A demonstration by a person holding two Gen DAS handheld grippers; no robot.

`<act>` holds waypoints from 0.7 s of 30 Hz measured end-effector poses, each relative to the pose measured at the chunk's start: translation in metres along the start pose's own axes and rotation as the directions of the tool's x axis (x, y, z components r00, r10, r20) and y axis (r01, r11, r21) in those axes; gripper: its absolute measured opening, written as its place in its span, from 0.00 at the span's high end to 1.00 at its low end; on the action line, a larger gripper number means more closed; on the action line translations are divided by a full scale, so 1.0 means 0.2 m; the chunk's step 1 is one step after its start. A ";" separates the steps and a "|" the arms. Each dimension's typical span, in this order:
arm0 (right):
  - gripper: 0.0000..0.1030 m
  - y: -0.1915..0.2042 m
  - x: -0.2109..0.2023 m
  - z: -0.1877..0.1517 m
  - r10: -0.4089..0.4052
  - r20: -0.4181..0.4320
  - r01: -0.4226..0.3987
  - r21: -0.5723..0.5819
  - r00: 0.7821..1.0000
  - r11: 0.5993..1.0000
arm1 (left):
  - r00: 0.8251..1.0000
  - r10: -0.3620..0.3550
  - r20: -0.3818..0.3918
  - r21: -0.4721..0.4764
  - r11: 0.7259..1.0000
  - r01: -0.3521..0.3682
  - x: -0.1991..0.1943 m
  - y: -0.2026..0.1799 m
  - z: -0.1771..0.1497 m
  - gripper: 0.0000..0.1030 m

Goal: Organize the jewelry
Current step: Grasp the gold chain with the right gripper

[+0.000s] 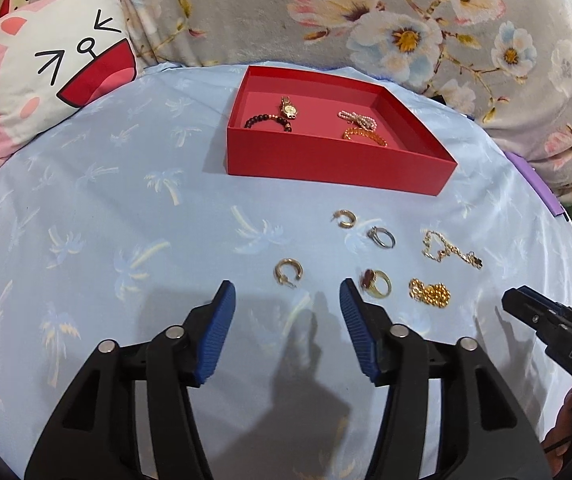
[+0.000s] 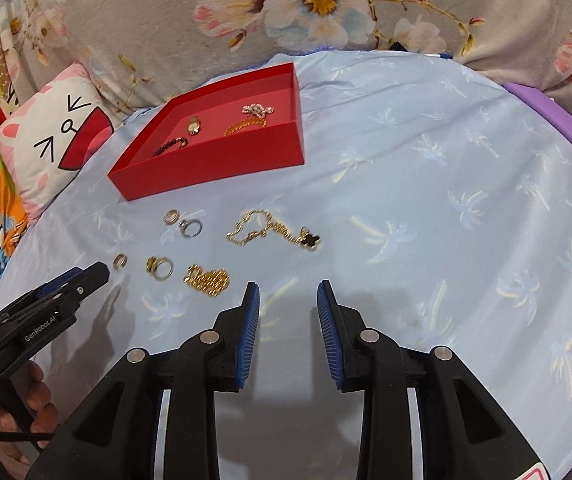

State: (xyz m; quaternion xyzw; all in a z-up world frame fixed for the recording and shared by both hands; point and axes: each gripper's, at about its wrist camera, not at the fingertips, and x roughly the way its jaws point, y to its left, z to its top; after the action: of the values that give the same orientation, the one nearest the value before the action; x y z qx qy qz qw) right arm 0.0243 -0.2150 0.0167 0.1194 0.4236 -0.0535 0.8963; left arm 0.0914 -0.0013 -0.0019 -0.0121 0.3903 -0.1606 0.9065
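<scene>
A red box [image 1: 337, 162] [image 2: 222, 160] stands on the blue cloth and holds a gold watch [image 1: 288, 109], a dark bead bracelet [image 1: 268, 121], a pearl piece [image 1: 355, 118] and an orange-gold bracelet [image 1: 364, 136]. Loose jewelry lies in front of it: two gold hoop earrings [image 1: 287, 273] [image 1: 344, 218], a silver ring [image 1: 381, 237], a red-stone gold ring [image 1: 375, 282], a gold chain heap [image 1: 429, 293] [image 2: 207, 278] and a clover bracelet [image 1: 451, 251] [image 2: 274, 232]. My left gripper [image 1: 287, 292] is open, empty, just short of the near hoop. My right gripper [image 2: 288, 294] is open, empty, right of the heap.
A cat-face pillow [image 1: 58, 72] lies at the left. A flowered grey blanket [image 1: 365, 12] rises behind the box. A purple item [image 2: 545, 116] sits at the cloth's right edge. A hand [image 2: 38, 400] grips the left tool's handle.
</scene>
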 end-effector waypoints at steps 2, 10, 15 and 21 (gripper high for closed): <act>0.68 0.02 0.00 -0.02 0.007 -0.005 -0.007 -0.006 1.000 1.000 | 1.000 0.009 0.006 0.005 1.000 -0.009 -0.01 -0.01 -0.02 0.45; 0.64 0.06 0.04 -0.07 0.028 -0.023 -0.028 -0.009 0.999 1.000 | 1.000 0.019 0.012 -0.002 1.000 -0.018 0.00 -0.01 -0.04 0.42; 0.64 0.08 0.08 -0.07 0.031 -0.033 -0.032 -0.021 0.999 0.999 | 1.000 0.005 0.000 -0.024 1.000 -0.005 0.01 0.01 -0.04 0.42; 0.64 0.15 0.13 -0.04 0.040 -0.034 -0.041 -0.057 0.999 0.997 | 1.000 -0.004 -0.010 -0.028 1.000 0.004 0.02 0.02 -0.04 0.42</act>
State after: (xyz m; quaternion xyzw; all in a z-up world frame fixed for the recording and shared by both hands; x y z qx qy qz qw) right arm 0.0399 -0.1844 -0.0027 0.1027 0.4371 -0.0210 0.8933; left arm 0.0894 0.0016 -0.0116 -0.0249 0.3972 -0.1568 0.9039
